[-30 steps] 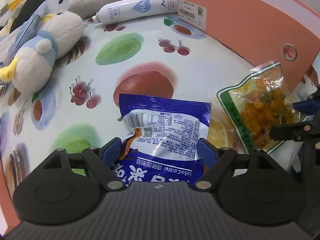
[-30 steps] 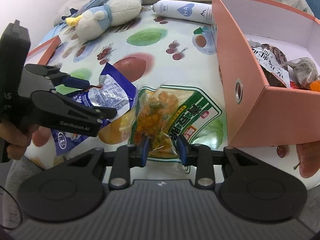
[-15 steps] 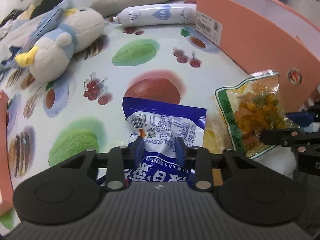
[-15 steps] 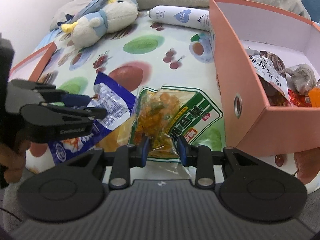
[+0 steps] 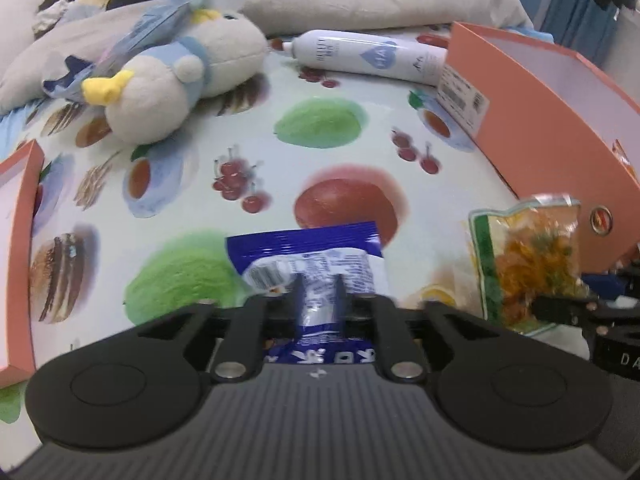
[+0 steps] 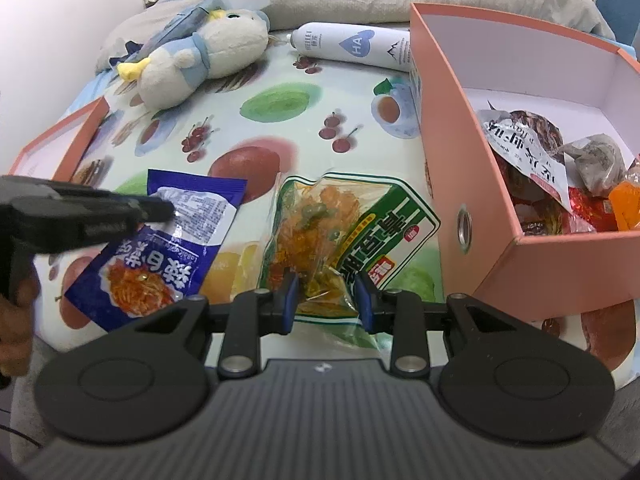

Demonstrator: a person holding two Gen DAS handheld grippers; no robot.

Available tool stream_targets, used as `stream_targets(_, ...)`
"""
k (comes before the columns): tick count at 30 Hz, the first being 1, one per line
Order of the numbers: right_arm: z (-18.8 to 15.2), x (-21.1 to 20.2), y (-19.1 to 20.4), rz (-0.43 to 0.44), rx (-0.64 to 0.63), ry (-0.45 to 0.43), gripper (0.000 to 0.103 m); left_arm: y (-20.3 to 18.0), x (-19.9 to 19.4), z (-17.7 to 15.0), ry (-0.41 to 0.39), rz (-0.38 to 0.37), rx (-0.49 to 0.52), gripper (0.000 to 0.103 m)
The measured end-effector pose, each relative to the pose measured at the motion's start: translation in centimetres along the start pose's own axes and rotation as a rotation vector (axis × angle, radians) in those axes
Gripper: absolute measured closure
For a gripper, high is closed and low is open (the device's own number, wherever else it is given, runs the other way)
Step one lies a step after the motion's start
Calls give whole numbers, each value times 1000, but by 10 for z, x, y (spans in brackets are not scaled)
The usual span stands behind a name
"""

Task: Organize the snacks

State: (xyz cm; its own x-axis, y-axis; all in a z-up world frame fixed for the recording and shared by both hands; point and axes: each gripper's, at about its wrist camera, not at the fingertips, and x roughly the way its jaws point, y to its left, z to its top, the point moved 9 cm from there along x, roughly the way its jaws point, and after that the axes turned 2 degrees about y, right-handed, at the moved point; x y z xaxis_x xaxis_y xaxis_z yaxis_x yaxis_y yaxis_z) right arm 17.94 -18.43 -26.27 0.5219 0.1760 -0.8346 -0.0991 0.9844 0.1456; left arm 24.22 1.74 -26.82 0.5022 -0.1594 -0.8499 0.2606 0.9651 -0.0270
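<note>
Fruit-printed bedding [image 6: 280, 112] carries everything. My left hand-held gripper [image 5: 318, 294] is clamped on the blue snack packet [image 6: 160, 248], my right hand-held gripper [image 6: 326, 300] pinches the near edge of the green vegetable packet [image 6: 344, 232]. Both lie just beside the orange box [image 6: 452, 152], where I judge they belong, among other snacks.

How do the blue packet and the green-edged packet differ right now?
The blue packet is opaque foil printed with a dish picture; the green-edged packet is clear in the middle, showing orange contents. The blue one is pinched by the left gripper, the green one by the right gripper. Both lie outside the orange box.
</note>
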Motion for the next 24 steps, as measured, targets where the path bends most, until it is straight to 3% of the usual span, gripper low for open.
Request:
stream_targets(1,-1,1,0,1,2,1,69,3,2,0,9,-8,-9,18)
stream_targets(2,-1,1,0,2,3,3,69,6,3,1,5,-5,-16,3)
stream_targets(9,0,0,0,3,1,-1,69,0,30,-11,79,8,81,3)
stream_targets(14,-2,1,0,1,-3,6,69,-2,43,-23,96,5,60,7)
stream_targets(20,1,3,-1,2,-1,10,69,-6,35,-20,67,19,51,39)
stream_targets(24,6,-1,2,14,-3,-3,69,-3,28,-15,63,19,26,49)
